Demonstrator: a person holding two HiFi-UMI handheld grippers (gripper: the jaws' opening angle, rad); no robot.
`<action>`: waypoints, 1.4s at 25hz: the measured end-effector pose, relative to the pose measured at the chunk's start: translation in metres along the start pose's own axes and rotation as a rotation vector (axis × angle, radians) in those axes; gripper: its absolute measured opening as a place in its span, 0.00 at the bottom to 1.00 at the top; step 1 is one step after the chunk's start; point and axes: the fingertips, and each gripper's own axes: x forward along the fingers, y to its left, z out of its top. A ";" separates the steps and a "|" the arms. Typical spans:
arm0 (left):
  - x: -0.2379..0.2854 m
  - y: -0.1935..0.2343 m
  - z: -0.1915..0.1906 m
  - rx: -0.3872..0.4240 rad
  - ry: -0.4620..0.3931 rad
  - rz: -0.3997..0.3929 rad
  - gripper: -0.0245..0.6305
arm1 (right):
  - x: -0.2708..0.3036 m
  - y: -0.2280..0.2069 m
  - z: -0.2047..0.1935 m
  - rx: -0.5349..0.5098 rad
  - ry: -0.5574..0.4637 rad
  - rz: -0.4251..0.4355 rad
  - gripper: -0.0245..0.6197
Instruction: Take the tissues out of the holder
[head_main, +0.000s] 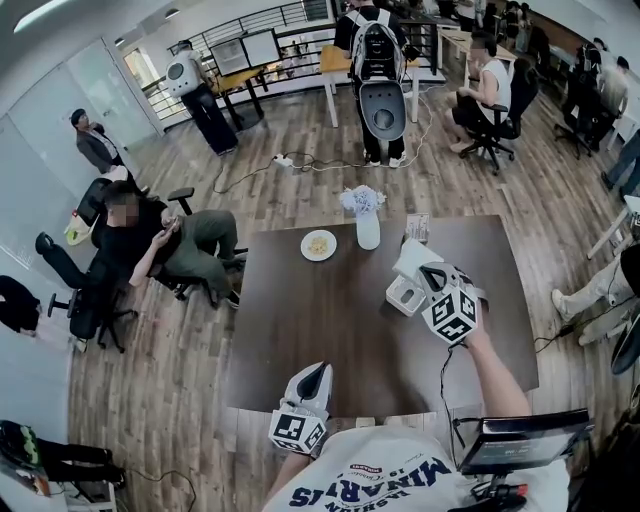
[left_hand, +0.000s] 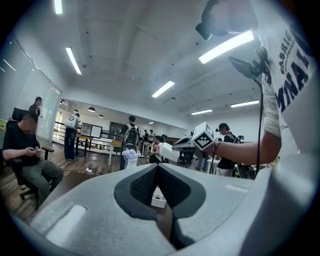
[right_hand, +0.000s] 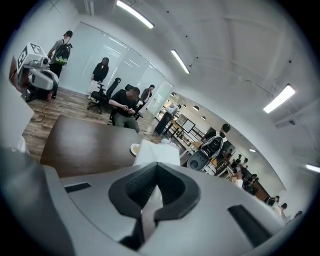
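A small white tissue holder (head_main: 403, 296) stands on the dark brown table (head_main: 300, 330), right of centre; it also shows in the left gripper view (left_hand: 158, 199). My right gripper (head_main: 424, 268) hovers just above it, shut on a white tissue (head_main: 411, 258) lifted clear of the holder. The right gripper view shows that tissue (right_hand: 157, 152) sticking out past the closed jaws of the right gripper (right_hand: 156, 167). My left gripper (head_main: 312, 378) rests near the table's front edge, shut with nothing in it, its jaws (left_hand: 157, 167) pointing toward the holder.
A white plate (head_main: 318, 245) and a white vase of flowers (head_main: 366, 218) sit at the table's far side. A seated person (head_main: 150, 245) is off the table's left; other people, chairs and desks fill the room behind. A laptop (head_main: 520, 440) lies at the near right.
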 end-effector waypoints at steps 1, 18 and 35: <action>0.000 -0.001 -0.002 -0.001 0.003 0.005 0.04 | 0.000 0.001 -0.003 0.001 0.004 0.004 0.05; 0.003 0.013 -0.012 -0.061 0.013 -0.020 0.04 | -0.006 0.045 -0.107 0.083 0.191 0.001 0.05; -0.005 -0.001 -0.014 -0.046 0.040 -0.007 0.04 | 0.019 0.120 -0.252 0.179 0.362 0.039 0.05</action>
